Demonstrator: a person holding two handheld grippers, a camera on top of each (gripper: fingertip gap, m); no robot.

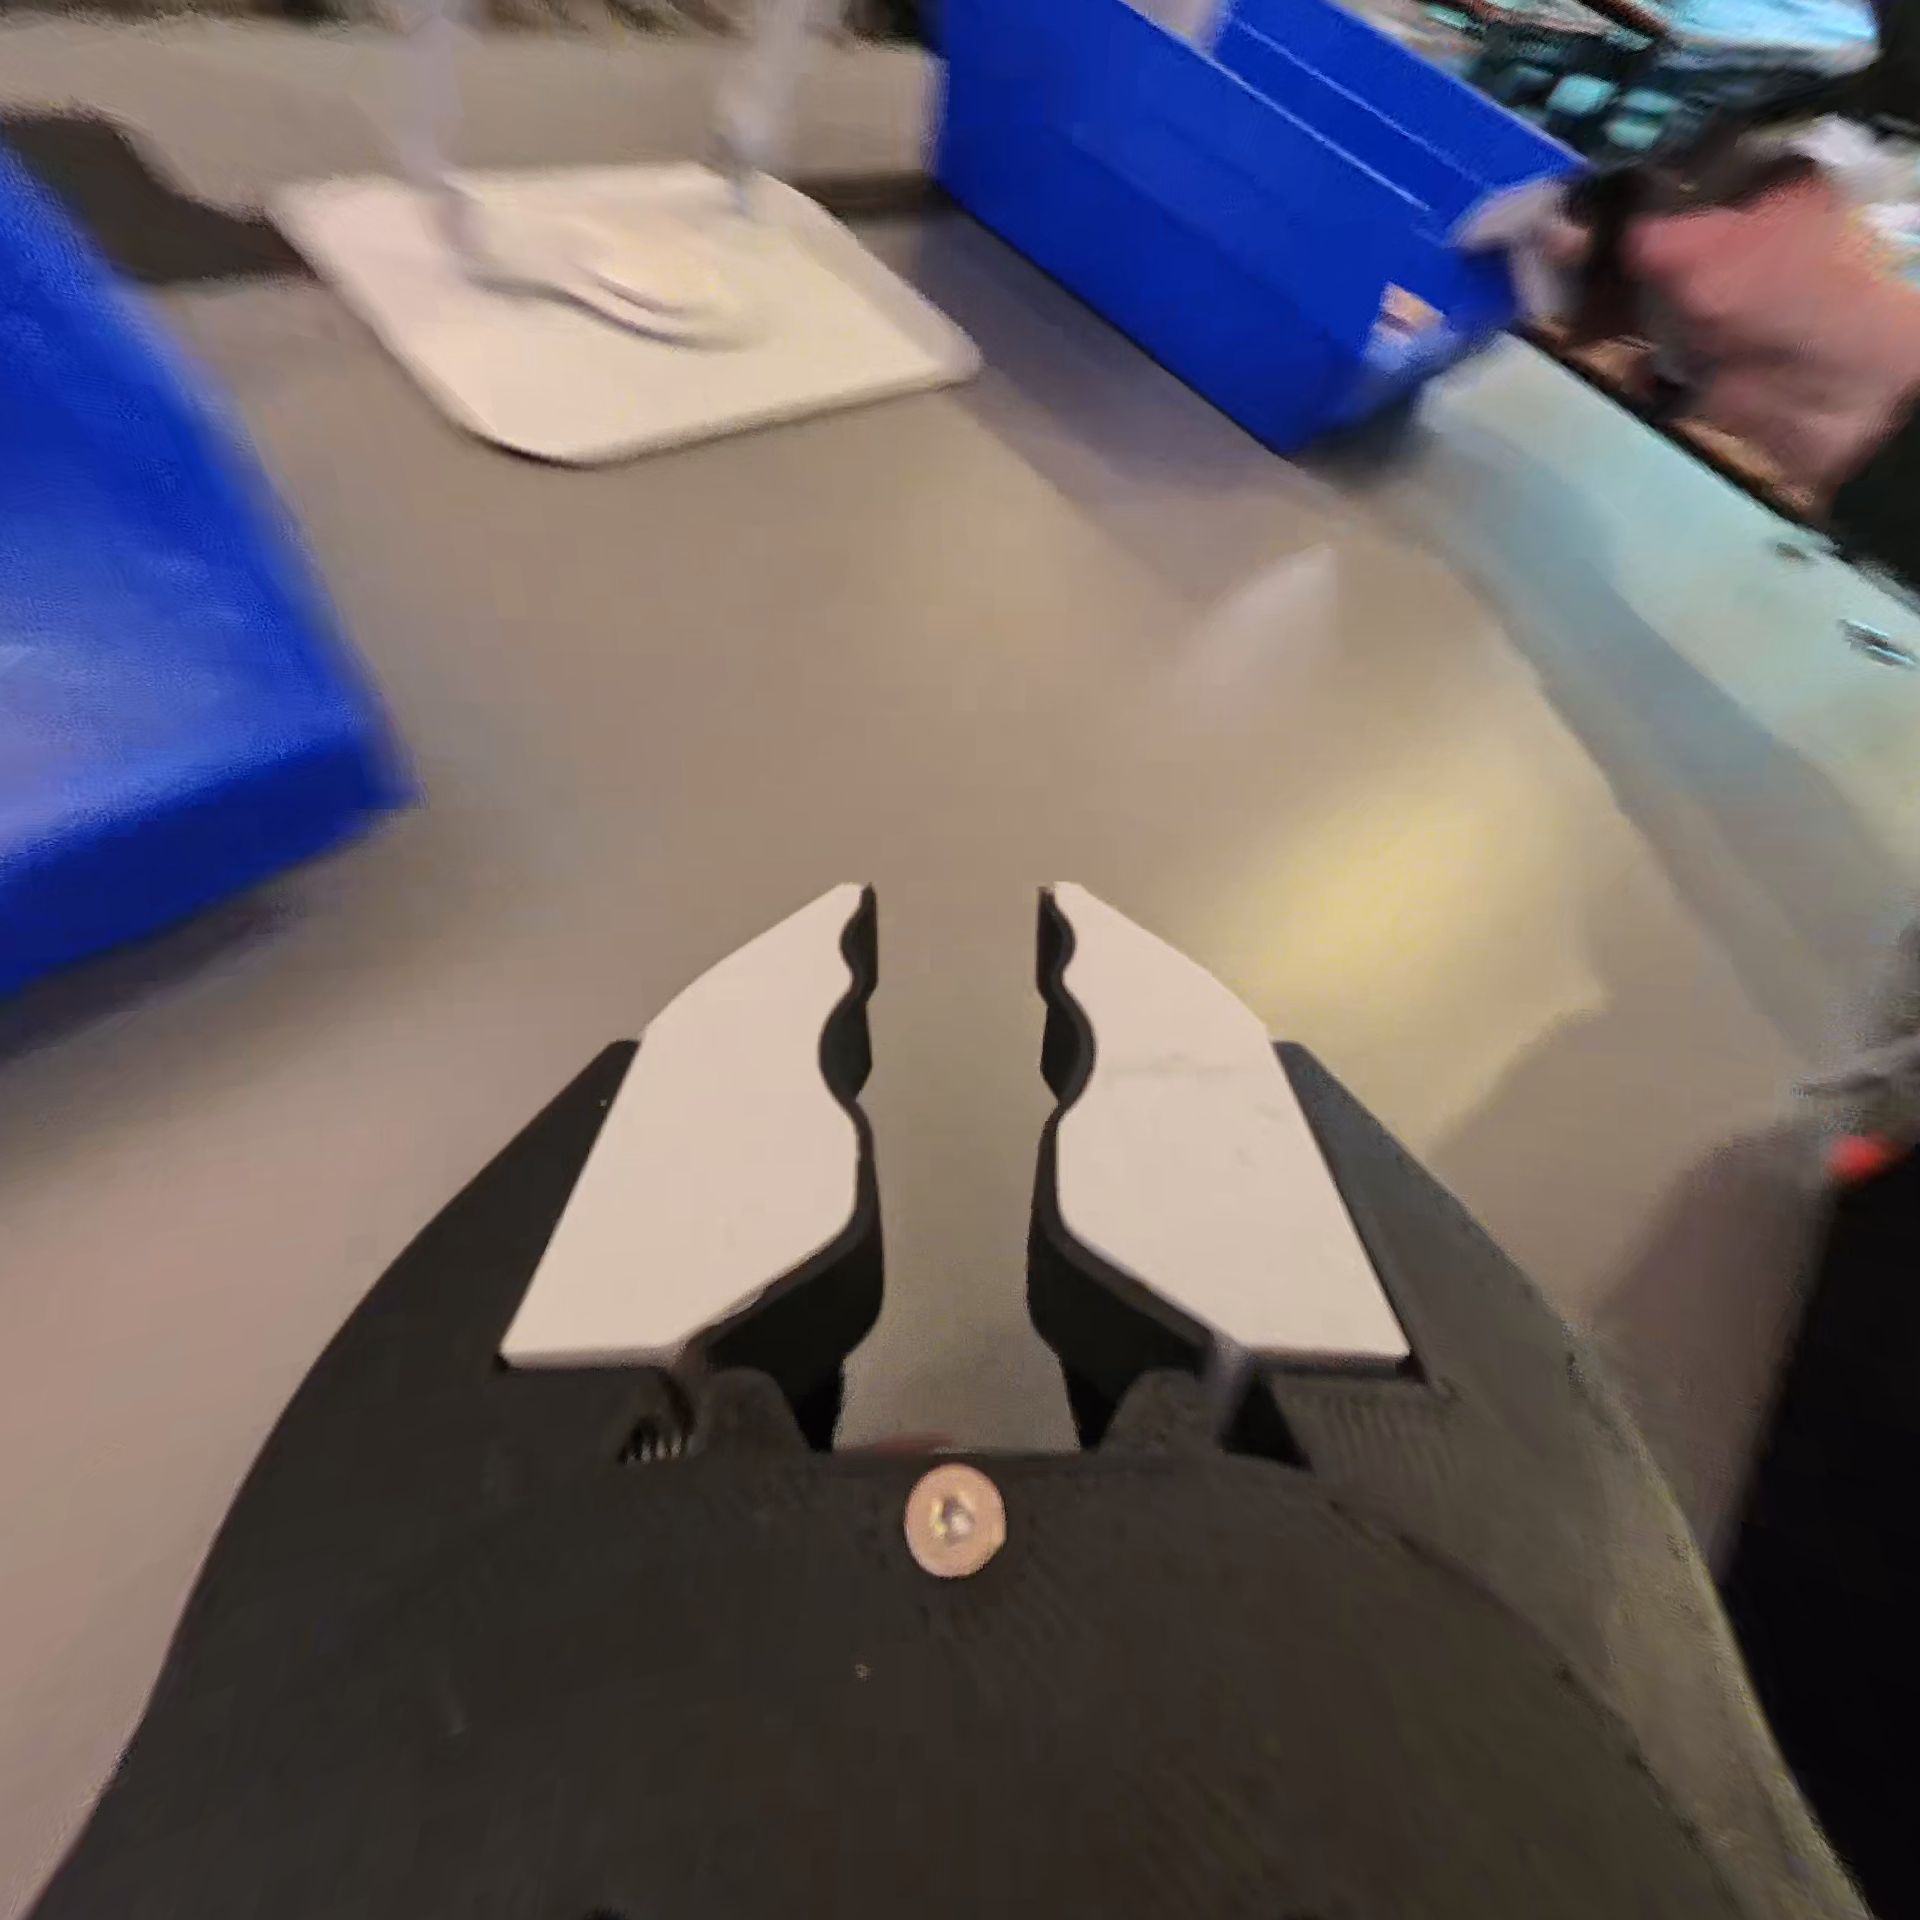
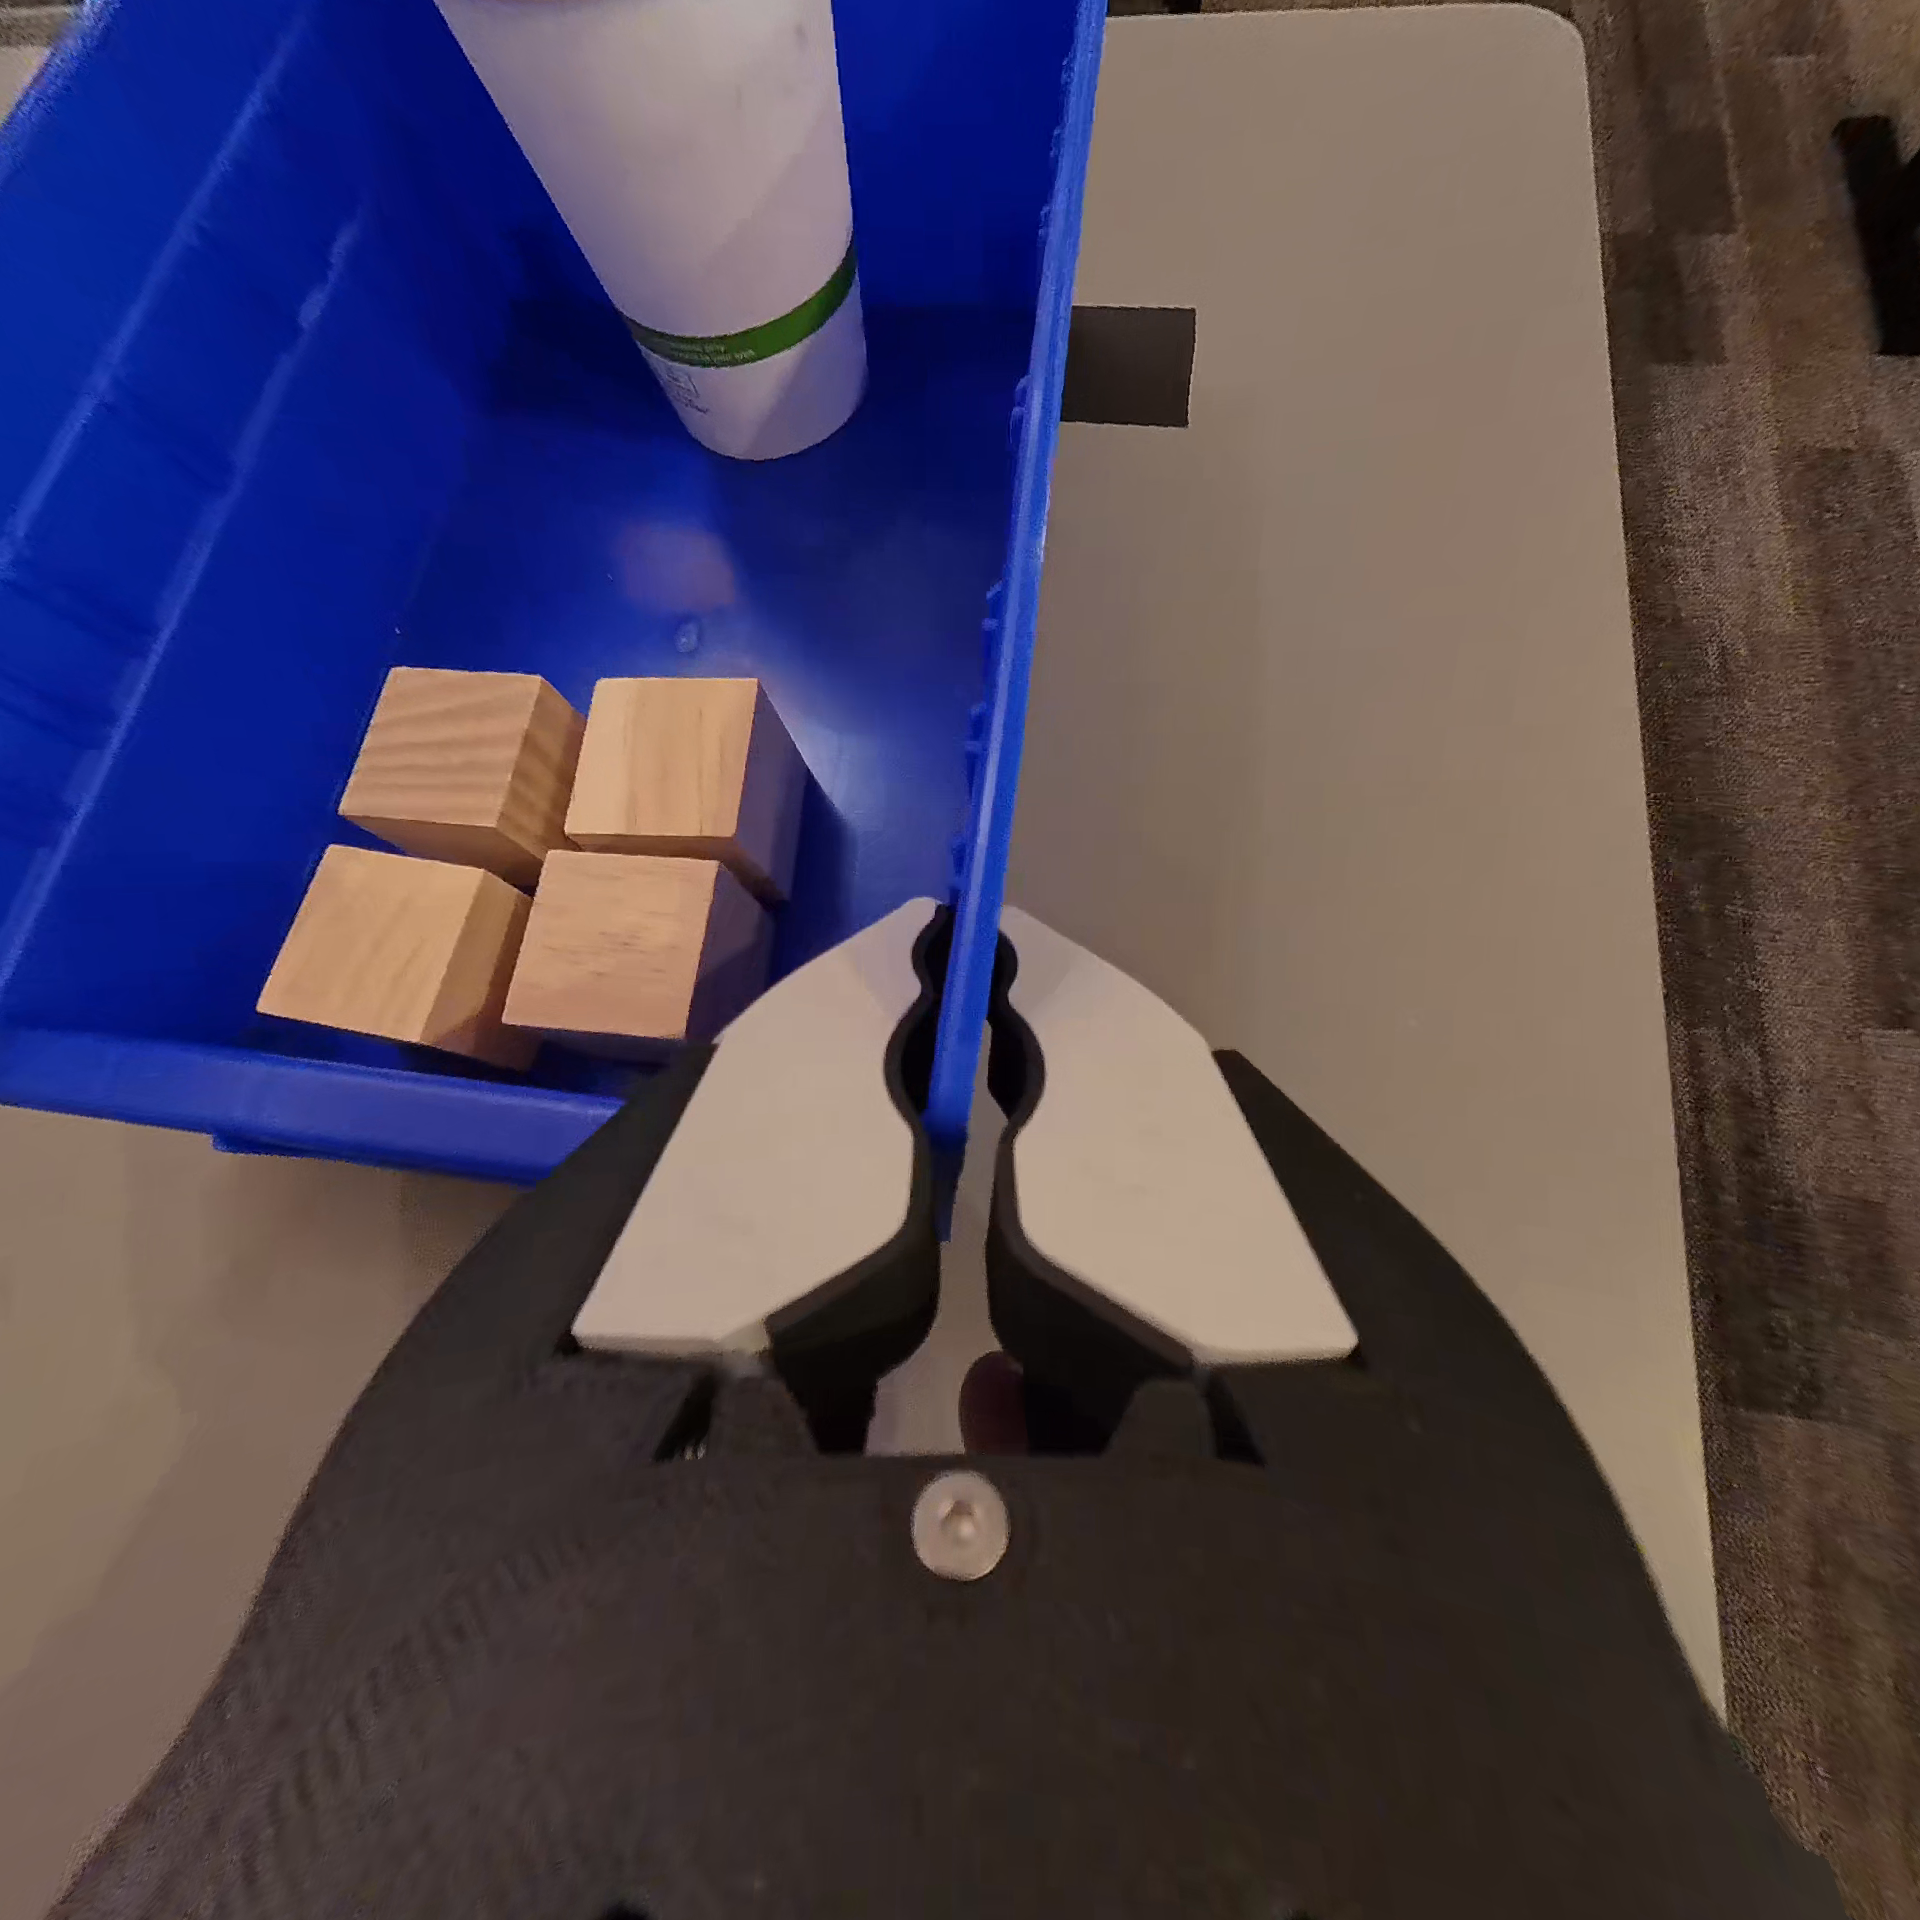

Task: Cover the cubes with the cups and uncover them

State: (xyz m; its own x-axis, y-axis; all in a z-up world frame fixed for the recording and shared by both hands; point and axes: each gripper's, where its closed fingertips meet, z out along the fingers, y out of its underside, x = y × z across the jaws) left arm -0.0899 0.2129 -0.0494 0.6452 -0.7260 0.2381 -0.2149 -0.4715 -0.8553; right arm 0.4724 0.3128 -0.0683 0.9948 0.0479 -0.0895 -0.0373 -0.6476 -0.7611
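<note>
In the left wrist view, the left gripper (image 1: 956, 899) hangs over the bare grey table (image 1: 935, 665) with its jaws a narrow gap apart and nothing between them. The scene is motion-blurred: a blue bin (image 1: 1226, 239) sits far right, another blue bin (image 1: 156, 644) at the left edge, and a white mat (image 1: 644, 343) lies between them farther back with something blurred on it that cannot be made out. In the right wrist view, the right gripper (image 2: 961, 925) is clamped on the right-hand wall of a blue bin (image 2: 1023, 623), 1 finger inside and 1 outside. Inside the bin, 4 wooden cubes (image 2: 540, 862) sit packed together in a square near the front corner, and a stack of white cups (image 2: 717, 218) with a green band leans at the back, well apart from the cubes.
</note>
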